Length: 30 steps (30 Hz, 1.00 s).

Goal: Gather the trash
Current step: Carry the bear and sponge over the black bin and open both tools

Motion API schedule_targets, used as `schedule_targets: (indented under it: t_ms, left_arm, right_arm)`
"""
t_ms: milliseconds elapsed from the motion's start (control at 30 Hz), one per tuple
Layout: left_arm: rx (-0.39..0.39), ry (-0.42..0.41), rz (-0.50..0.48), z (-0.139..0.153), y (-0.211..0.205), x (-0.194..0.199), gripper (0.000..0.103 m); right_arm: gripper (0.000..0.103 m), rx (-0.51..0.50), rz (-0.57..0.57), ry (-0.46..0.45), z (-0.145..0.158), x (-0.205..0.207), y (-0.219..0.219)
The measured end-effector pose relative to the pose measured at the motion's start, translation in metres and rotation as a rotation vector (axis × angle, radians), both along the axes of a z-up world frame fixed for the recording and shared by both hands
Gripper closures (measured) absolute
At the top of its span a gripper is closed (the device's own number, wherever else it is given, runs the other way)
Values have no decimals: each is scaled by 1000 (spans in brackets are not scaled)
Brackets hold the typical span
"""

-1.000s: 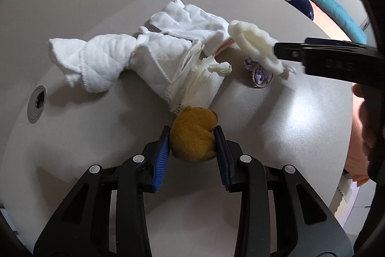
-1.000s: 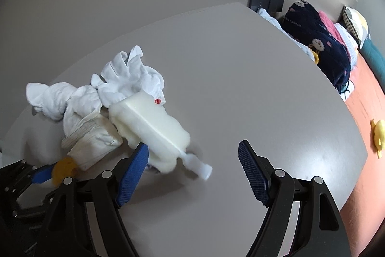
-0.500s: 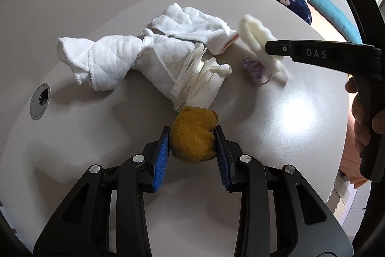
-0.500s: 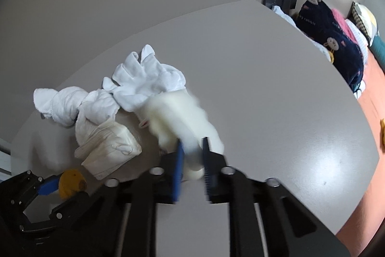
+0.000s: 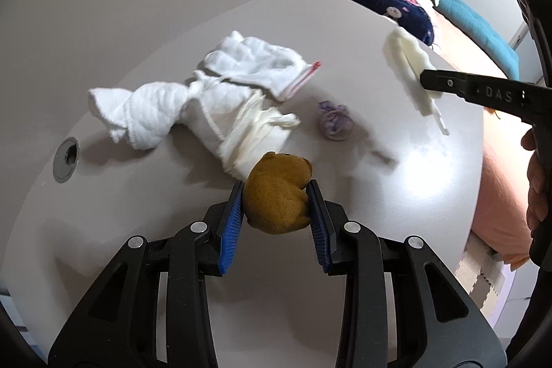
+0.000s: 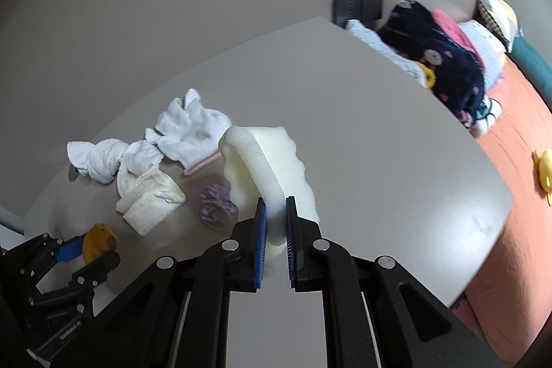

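Observation:
My left gripper [image 5: 275, 192] is shut on a brown plush toy [image 5: 277, 195] just above the grey table [image 5: 396, 195]; it also shows in the right wrist view [image 6: 98, 238]. My right gripper [image 6: 275, 202] is shut on a cream foam block [image 6: 265, 161] and holds it up above the table; the block also shows in the left wrist view [image 5: 408, 68]. A small purple crumpled wad [image 5: 334, 121] lies on the table between the two grippers, also seen in the right wrist view [image 6: 217, 207].
White cloths [image 5: 162, 106], a white glove [image 5: 255, 64] and a folded cream cloth [image 5: 255, 133] lie left of the wad. A cable hole [image 5: 65, 156] sits at the table's left. A bed with bedding [image 6: 448, 64] lies beyond the right edge.
My right gripper closed on the foam block and lifted it up and right, off the table. The purple wad is now uncovered. My left gripper kept hold of the plush toy.

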<state>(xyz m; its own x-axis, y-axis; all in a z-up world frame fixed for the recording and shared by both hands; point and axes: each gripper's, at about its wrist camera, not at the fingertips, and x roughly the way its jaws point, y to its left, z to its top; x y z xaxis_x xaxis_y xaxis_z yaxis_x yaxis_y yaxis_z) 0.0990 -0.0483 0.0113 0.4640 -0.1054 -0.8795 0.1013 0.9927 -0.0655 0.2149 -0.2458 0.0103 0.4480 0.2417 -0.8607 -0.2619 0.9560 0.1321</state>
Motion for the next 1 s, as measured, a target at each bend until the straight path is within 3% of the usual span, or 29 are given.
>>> schedule_targets:
  t_ms: [567, 1000]
  left_arm:
    - [13, -16, -171, 12, -103, -8, 67]
    - [30, 5, -310, 6, -189, -17, 67]
  right_arm:
    - [91, 2, -179, -36, 17, -53, -122]
    - [91, 3, -325, -38, 15, -96, -209]
